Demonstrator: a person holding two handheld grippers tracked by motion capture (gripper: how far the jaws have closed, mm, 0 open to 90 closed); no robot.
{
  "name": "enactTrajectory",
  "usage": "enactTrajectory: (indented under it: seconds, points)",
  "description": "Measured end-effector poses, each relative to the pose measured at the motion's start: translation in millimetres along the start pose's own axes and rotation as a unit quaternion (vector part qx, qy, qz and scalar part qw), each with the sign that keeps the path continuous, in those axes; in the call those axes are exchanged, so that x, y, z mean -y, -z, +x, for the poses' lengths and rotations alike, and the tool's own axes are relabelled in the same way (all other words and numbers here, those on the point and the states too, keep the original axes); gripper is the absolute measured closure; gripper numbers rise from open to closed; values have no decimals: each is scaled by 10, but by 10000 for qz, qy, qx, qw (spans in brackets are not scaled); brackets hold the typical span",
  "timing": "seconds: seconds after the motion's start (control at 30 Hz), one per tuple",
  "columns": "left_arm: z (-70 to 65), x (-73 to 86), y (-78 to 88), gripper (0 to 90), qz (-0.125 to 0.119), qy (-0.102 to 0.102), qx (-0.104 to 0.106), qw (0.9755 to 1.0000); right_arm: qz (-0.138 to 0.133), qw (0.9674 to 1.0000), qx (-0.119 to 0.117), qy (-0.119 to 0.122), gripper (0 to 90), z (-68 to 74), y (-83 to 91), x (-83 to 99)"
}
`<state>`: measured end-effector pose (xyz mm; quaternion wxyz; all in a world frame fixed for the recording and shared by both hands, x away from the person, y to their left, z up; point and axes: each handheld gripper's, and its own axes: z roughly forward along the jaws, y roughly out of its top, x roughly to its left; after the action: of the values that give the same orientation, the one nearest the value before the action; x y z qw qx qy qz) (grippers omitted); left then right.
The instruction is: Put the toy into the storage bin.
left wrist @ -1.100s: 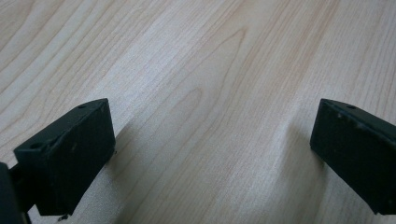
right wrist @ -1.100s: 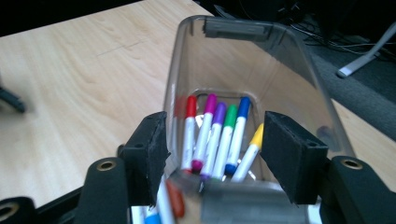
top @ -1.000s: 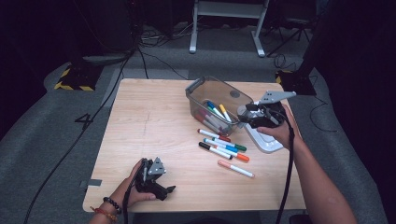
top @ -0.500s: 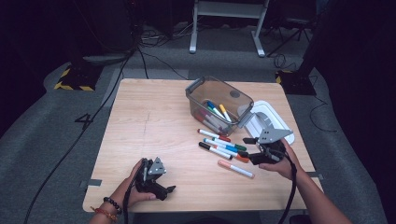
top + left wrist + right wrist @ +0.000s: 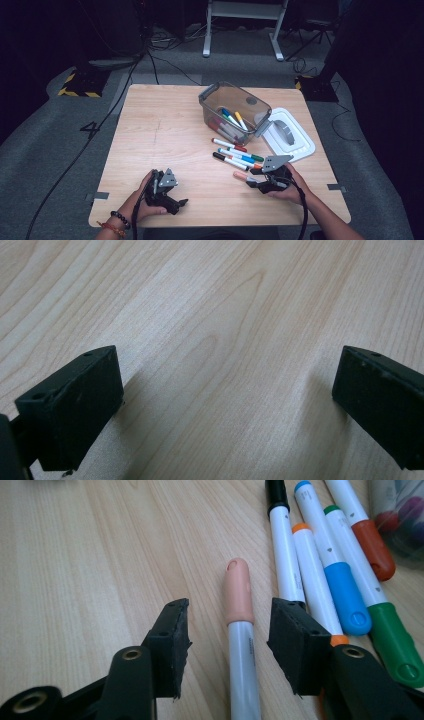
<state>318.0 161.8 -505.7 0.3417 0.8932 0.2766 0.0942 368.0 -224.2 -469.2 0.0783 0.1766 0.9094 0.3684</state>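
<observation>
Right gripper point(image 5: 227, 630) down low at lower centre of its own view, jaws apart and just been closing, straddling the peach-capped white marker point(image 5: 239, 630) for pickup; pads not pressing. Left gripper point(image 5: 227, 410) parked, gaping over bare wood.

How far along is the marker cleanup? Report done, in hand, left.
Done: several markers lie in the bin. In hand: the right gripper straddles the peach-capped marker; its jaws have just been closing, pads not yet touching. Left: that one and five loose markers beside it. The left gripper sits open on the table.
</observation>
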Motion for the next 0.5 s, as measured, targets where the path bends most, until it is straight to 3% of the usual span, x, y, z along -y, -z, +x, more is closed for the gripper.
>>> enactTrajectory:
  seconds: [0.27, 0.5]
  points:
    - [-2, 0, 1, 3, -2, -2, -9, 10000, 81, 9998, -38, -160, 541, -37, -161, 29]
    - [1, -1, 0, 3, 0, -10, 7, 10000, 219, 9997, 7, -107, 580, -36, -275, 14]
